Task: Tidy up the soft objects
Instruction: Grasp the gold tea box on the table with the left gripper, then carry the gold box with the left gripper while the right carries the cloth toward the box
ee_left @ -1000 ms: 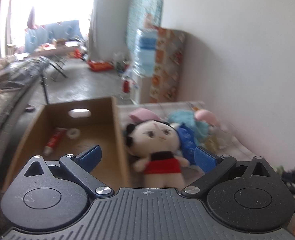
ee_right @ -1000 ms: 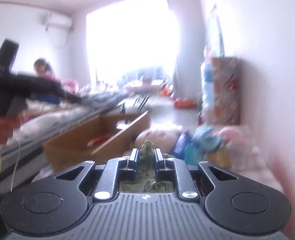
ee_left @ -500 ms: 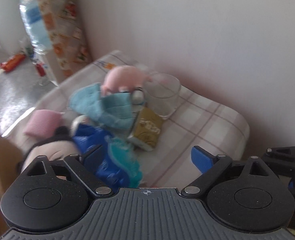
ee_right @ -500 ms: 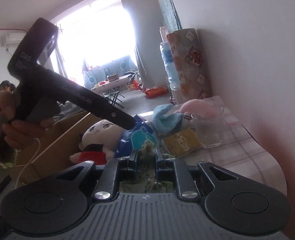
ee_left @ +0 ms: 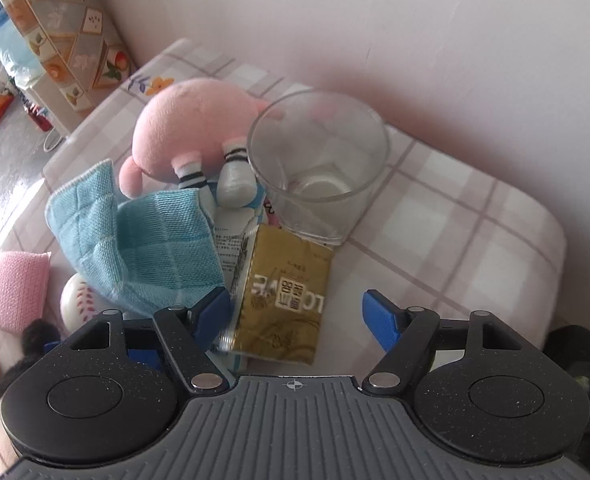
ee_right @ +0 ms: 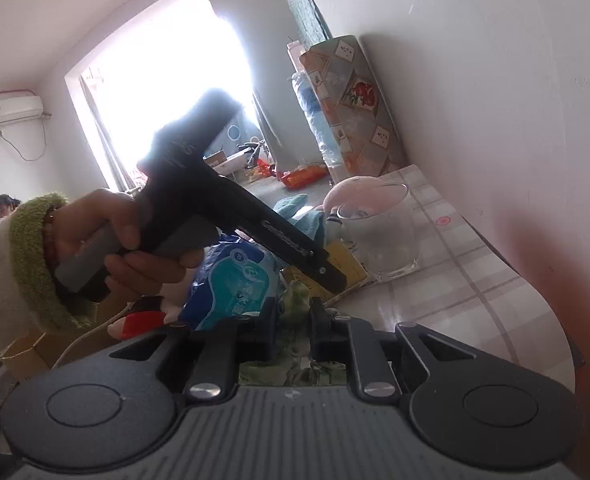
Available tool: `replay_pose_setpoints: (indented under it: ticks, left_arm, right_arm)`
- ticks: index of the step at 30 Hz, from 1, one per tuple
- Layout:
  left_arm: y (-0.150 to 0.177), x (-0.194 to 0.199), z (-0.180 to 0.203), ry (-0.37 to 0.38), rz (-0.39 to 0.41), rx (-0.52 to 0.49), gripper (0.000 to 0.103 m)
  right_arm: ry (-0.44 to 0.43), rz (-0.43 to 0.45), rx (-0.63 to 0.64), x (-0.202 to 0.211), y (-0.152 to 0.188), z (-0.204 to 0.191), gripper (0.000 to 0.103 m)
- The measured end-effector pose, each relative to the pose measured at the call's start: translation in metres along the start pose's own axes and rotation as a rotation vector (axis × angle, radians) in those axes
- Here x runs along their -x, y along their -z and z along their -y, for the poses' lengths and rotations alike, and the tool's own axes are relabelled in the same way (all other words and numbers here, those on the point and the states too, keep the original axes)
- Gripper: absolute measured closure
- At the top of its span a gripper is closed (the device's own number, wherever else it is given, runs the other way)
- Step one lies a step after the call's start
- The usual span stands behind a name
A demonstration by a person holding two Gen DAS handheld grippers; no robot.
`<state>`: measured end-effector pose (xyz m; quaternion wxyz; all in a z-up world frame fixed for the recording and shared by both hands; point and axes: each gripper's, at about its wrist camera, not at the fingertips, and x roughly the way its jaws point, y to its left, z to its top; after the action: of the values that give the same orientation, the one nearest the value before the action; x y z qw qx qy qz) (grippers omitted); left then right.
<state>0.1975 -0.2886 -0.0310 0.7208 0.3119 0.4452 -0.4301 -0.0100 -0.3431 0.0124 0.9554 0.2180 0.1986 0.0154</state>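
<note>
On the checked tablecloth (ee_left: 435, 216) lie a pink plush (ee_left: 191, 124), a light blue cloth (ee_left: 147, 240), a pink sponge (ee_left: 15, 284) and a white ball (ee_left: 79, 300). My left gripper (ee_left: 297, 312) points steeply down over a gold packet (ee_left: 283, 300). Its jaws are closing, and the packet lies between the blue pads, which are not pressing on it. My right gripper (ee_right: 295, 310) is shut on a green soft thing (ee_right: 297, 292) and hangs low at the table's near edge. A blue packet (ee_right: 231, 280) and a doll's red dress (ee_right: 143, 316) lie just ahead of it.
An empty glass (ee_left: 319, 176) stands next to the pink plush, close to the wall. A person's hand (ee_right: 107, 232) in a green cuff holds the left tool across the right view. A cardboard box (ee_right: 27, 356) sits low at the left. A patterned cabinet (ee_left: 75, 40) stands beyond the table.
My left gripper swung from the box and the doll over to the right and down onto the gold packet, its jaws narrowing. The right gripper sank and rolled, still gripping the green thing.
</note>
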Motion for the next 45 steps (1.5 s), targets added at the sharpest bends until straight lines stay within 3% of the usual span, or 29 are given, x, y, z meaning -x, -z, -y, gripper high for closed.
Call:
replay_pose_setpoints:
  ticks: [2, 7, 10, 18, 26, 33, 38, 45]
  left_arm:
    - [-0.003, -0.009, -0.001, -0.013, -0.023, 0.004, 0.029]
    - [-0.004, -0.024, 0.001, -0.058, -0.065, -0.004, 0.047]
    - [-0.003, -0.024, 0.008, -0.106, -0.042, -0.042, 0.052]
    - [0.002, 0.005, 0.009, -0.084, 0.025, 0.004, 0.053]
    - [0.022, 0.076, 0.011, -0.068, 0.153, 0.097, 0.053]
    - [0.069, 0.17, 0.0, -0.087, 0.322, 0.217, 0.052]
    - [0.12, 0.243, -0.005, -0.145, 0.441, 0.304, 0.052]
    - [0.188, 0.324, -0.008, -0.267, 0.543, 0.406, 0.052]
  right_arm:
    - [-0.007, 0.002, -0.007, 0.0, 0.0, 0.002, 0.086]
    - [-0.015, 0.005, -0.018, 0.0, 0.001, 0.007, 0.086]
    - [-0.015, 0.006, -0.02, 0.002, 0.001, 0.008, 0.086]
    - [-0.024, 0.043, -0.027, 0.013, -0.003, 0.003, 0.086]
    - [-0.05, 0.138, 0.03, 0.05, -0.012, -0.028, 0.086]
    - [-0.115, 0.212, 0.119, 0.086, -0.026, -0.079, 0.086]
    - [-0.219, 0.268, 0.193, 0.109, -0.041, -0.126, 0.086]
    - [-0.386, 0.306, 0.27, 0.115, -0.067, -0.191, 0.086]
